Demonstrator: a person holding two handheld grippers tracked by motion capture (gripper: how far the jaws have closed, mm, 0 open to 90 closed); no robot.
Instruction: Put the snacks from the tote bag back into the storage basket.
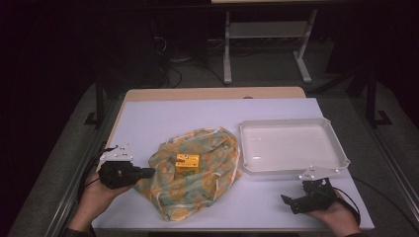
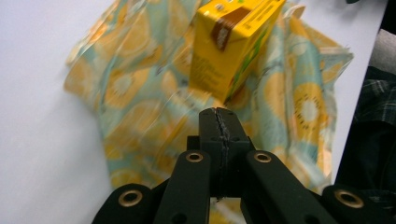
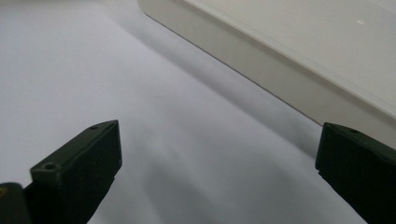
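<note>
1. Cloth first: a thin, soft fabric printed with orange slices on pale green (image 1: 197, 173) lies rumpled at the centre of the white tabletop (image 1: 163, 118), and a small yellow cardboard juice carton (image 1: 188, 163) stands on its middle.
2. Left claw (image 1: 148, 173), lower left of the high view, is pressed tight together at the cloth's left edge; whether fabric is pinched between the tips I cannot tell.
3. Right claw (image 1: 288, 201), lower right, gapes wide above bare tabletop, just below the shallow white plastic tray (image 1: 294, 169).
4. Handling call: limp, light, prone to slip. Best taken at a hem or corner. The carton looks light and tippy.
</note>
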